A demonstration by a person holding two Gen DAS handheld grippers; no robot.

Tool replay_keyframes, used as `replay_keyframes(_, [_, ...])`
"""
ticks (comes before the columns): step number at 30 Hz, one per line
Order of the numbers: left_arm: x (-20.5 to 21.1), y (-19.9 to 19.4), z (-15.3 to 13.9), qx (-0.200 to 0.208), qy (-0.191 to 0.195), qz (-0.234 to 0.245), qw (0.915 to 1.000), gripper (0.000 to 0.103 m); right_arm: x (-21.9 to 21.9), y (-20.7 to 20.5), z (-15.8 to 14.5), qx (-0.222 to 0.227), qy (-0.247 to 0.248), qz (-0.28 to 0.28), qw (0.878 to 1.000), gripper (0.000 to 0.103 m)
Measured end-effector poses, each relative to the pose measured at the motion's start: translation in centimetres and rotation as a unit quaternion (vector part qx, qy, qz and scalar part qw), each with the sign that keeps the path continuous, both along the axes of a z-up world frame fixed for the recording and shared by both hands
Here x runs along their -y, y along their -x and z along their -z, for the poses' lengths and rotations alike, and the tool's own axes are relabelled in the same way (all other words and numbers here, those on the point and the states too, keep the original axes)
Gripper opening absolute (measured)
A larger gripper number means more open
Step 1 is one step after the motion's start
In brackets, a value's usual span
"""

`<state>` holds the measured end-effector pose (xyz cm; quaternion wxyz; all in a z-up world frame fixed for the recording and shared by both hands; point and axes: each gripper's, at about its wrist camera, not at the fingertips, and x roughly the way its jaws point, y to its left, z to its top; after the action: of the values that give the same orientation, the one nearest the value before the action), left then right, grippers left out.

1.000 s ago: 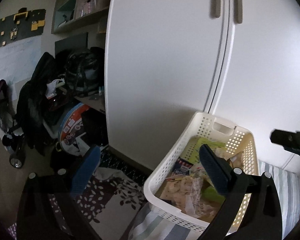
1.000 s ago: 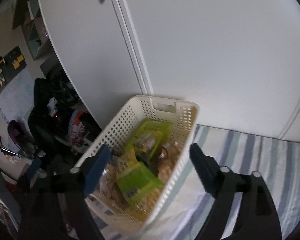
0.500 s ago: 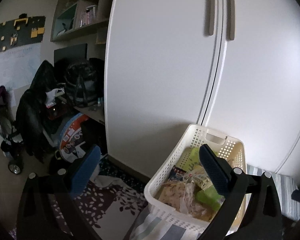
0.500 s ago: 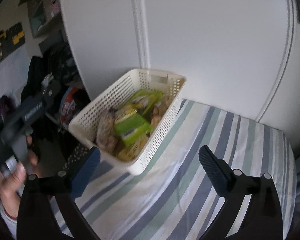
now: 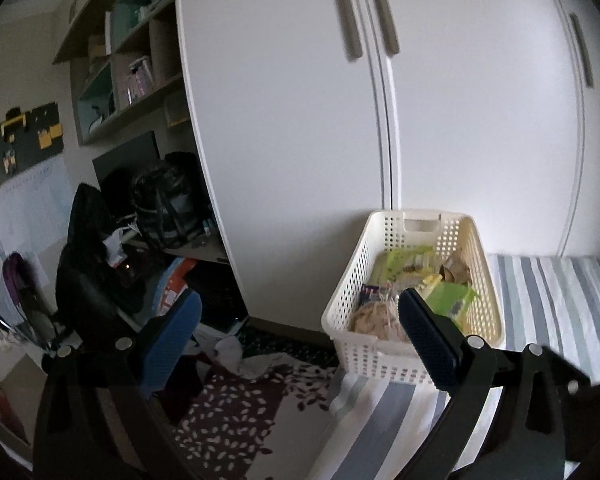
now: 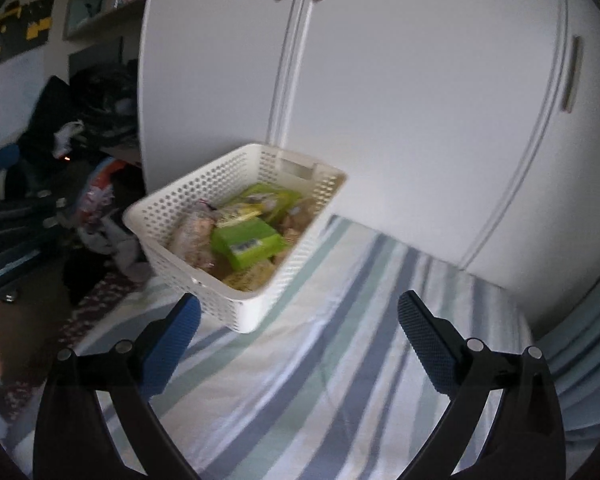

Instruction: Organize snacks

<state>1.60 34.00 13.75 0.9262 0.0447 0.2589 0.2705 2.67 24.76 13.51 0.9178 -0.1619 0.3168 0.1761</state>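
Left hand-held gripper: black arms with blue bumpy pads, spread wide, nothing between them. It hangs over the floor by the bed edge.
Right hand-held gripper: same black arms and blue pads, spread wide and empty, over the bed.
Basket: white plastic, box shape, walls full of small holes, a slot handle at the far end. It sits at the corner of the bed, close to the wardrobe.
Snacks: soft shiny packs piled in the basket. One bright green pack lies on top, with pale yellow and tan bags around it. The print is too blurry to read.
Basket and left hand-held gripper: the basket is ahead and to the right; the right pad covers part of its near wall in the view. Not touching.
Basket and right hand-held gripper: the basket is ahead and a bit left, just past the left pad. Not touching.
Bed: soft cloth with white, grey and pale green stripes.
Wardrobe: smooth white doors with long tan handles, right behind the basket.
Rug: dark with small white leaf shapes, on the floor.
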Motion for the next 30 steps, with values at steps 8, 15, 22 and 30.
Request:
replay_keyframes(8, [0.4, 1.3, 0.4, -0.023, -0.028, -0.01, 0.9993, 0.1, -0.2, 1.6, -0.6, 0.035, 0.021, 0.011, 0.999, 0.098])
replay_keyframes(15, [0.3, 1.6, 1.0, -0.035, -0.04, -0.018, 0.9984, 0.1, -0.4, 2.7, -1.3, 0.058, 0.027, 0.011, 0.998, 0.098])
replay_keyframes(22, [1.3, 1.6, 1.1, -0.041, -0.062, -0.014, 0.9971, 0.1, -0.3, 2.8, -1.6, 0.068, 0.033, 0.024, 0.997, 0.098])
replay_keyframes(30, [1.8, 1.6, 0.9, -0.042, -0.081, -0.014, 0.9958, 0.1, -0.1, 2.8, -1.9, 0.072, 0.033, 0.026, 0.996, 0.098])
